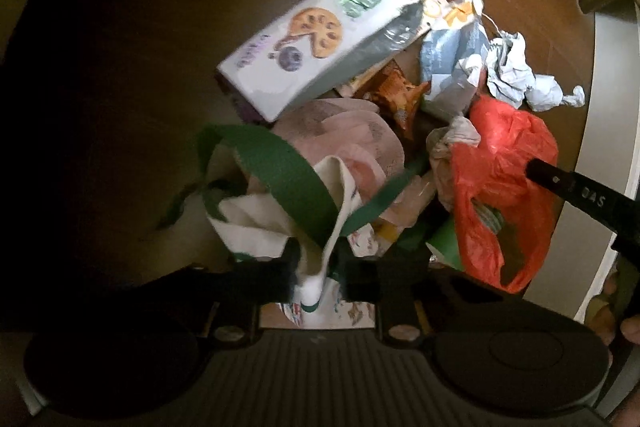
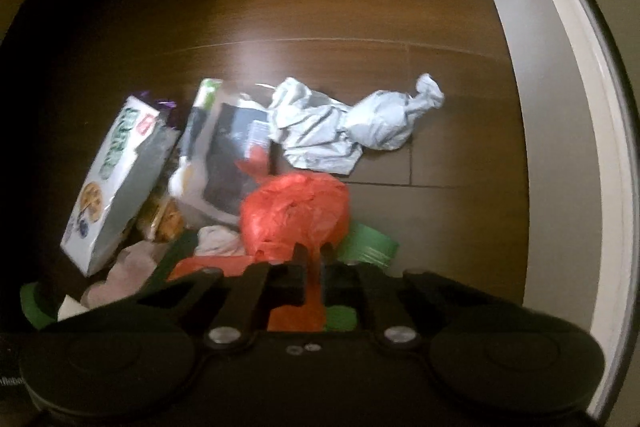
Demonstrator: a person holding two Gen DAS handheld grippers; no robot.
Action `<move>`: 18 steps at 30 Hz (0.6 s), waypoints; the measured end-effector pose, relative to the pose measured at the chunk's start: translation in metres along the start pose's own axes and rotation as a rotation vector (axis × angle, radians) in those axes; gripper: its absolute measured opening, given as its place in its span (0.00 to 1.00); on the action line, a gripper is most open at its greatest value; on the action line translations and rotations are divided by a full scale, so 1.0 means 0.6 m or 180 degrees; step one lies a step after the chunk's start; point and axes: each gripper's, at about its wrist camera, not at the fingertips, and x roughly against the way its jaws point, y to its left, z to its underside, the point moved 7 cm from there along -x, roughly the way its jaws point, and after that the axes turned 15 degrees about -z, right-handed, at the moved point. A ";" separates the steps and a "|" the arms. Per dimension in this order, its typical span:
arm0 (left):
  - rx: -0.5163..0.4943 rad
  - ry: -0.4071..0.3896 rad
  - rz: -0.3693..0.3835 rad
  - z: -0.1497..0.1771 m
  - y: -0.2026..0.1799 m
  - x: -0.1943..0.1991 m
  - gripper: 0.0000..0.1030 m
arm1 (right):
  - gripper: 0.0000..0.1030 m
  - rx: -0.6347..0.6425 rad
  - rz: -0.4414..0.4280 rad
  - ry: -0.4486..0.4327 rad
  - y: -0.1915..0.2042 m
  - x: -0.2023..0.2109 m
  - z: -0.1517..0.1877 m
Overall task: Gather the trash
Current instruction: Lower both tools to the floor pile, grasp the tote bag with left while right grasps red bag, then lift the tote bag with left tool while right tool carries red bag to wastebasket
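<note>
Directly below me a heap of trash lies on a dark wood floor (image 2: 280, 11). My left tool (image 1: 318, 263) has pinched narrow on a white cloth bag (image 1: 256, 223) with green straps, at the near left of the heap. My right tool (image 2: 316, 259) is clamped on an orange plastic bag (image 2: 296, 215) at the near right. Each bag sits straight under its own tool, so I judge the coming move to be a lift upward. Beyond them a cookie box (image 1: 312, 31) lies long-axis slanting far-right. Only the right view shows the crumpled grey wrapper (image 2: 352, 123) whole; only the left shows the cloth bag's straps.
</note>
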 end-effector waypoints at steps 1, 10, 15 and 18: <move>0.0000 -0.0004 -0.0017 -0.001 0.003 0.002 0.14 | 0.02 0.0031 -0.0030 -0.0022 0.008 0.010 -0.001; -0.0048 -0.0219 -0.0052 0.032 0.064 0.134 0.10 | 0.01 0.0212 -0.0062 -0.0315 0.077 0.164 -0.013; -0.0065 -0.0448 0.0020 0.047 0.090 0.255 0.10 | 0.01 0.0213 -0.0123 -0.0541 0.113 0.293 -0.025; -0.0058 -0.0599 0.0060 0.053 0.104 0.342 0.10 | 0.01 0.0233 -0.0173 -0.0657 0.140 0.380 -0.035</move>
